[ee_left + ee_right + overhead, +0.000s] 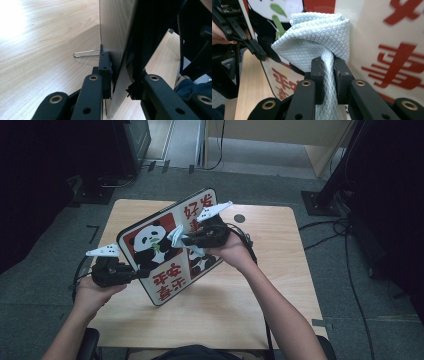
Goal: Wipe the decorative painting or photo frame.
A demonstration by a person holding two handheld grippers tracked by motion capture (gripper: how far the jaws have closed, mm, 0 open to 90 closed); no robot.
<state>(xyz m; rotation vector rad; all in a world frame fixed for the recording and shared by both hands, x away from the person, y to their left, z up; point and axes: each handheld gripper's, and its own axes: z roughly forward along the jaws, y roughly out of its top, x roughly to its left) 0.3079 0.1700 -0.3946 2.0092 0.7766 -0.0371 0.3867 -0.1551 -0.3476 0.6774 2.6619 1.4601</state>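
high view: at the lower left of the frame the left gripper (131, 273) was clenched on the lower left edge of the panda board (172, 245), propping it tilted above the wooden table (270, 270) so that its printed face was turned up toward the person and could be reached. in the left gripper view the board's thin edge (117, 82) ran up between the two black jaws, which pinched it from both sides; a wire clip (86, 53) stuck out sideways from the board just above them, with its far end over the table. at the middle of the high view the right gripper (186, 240) was grasping a pale blue cloth (176, 236) and pressing it against the board's face, beside the panda picture, which looked like wiping. in the right gripper view the jaws stood tight on a gathered neck of the cloth (317, 40), so its bunched, waffle-textured head bulged forward as a pad touching the board (387, 50), between the panda at the upper left and the red characters at the right.
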